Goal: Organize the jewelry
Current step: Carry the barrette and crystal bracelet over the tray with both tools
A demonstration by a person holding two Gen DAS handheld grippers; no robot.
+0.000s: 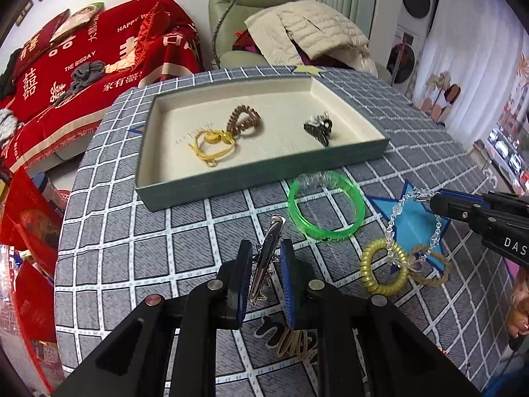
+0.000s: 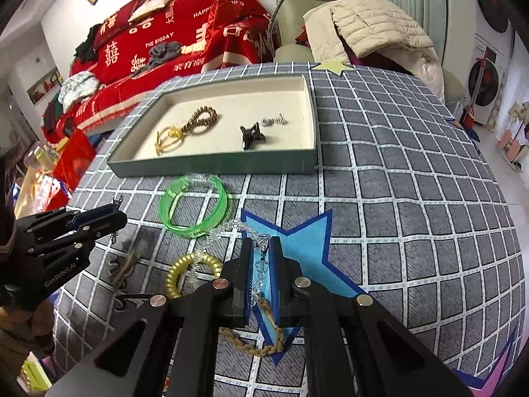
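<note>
1. My left claw (image 1: pixel 264 261) has its two blue pads closed on a silver hair clip (image 1: pixel 268 248); the clip's tip sticks out forward past the pads, above the checked cloth of the counter (image 1: pixel 185 231).
2. Just below that claw, tan elastic bands (image 1: pixel 294 344) lie on the cloth near the counter's closest edge.
3. My right claw (image 2: pixel 261 264) is clamped on a clear bead bracelet (image 2: pixel 231 228); the bead chain runs out to the left and drapes across a yellow coil hair tie (image 2: pixel 193 273).
4. Under the right claw a braided tan cord (image 2: pixel 261 344) lies on the blue star patch (image 2: pixel 304 241).
5. Ahead of both claws the green bangle (image 1: pixel 325 205) lies flat, with a small clear piece (image 1: pixel 312 178) touching its far rim, close beside the tray's near wall.
6. The tray (image 1: pixel 231 182) sits further back. Inside it, a yellow cord (image 1: pixel 213 147) touches a brown coil tie (image 1: pixel 243 120) on the left, a dark claw clip (image 1: pixel 319 127) lies to the right, and a small silver piece (image 2: pixel 274 119) is just beyond that clip. Bare lining shows along the tray's near wall.
7. To the right of the tray, the cloth runs bare out to the counter's rounded edge.
8. Past the far edge stand a red-covered sofa (image 2: pixel 185 33) and a green armchair (image 1: pixel 254 3) with a cream jacket (image 1: pixel 314 29) on it.
</note>
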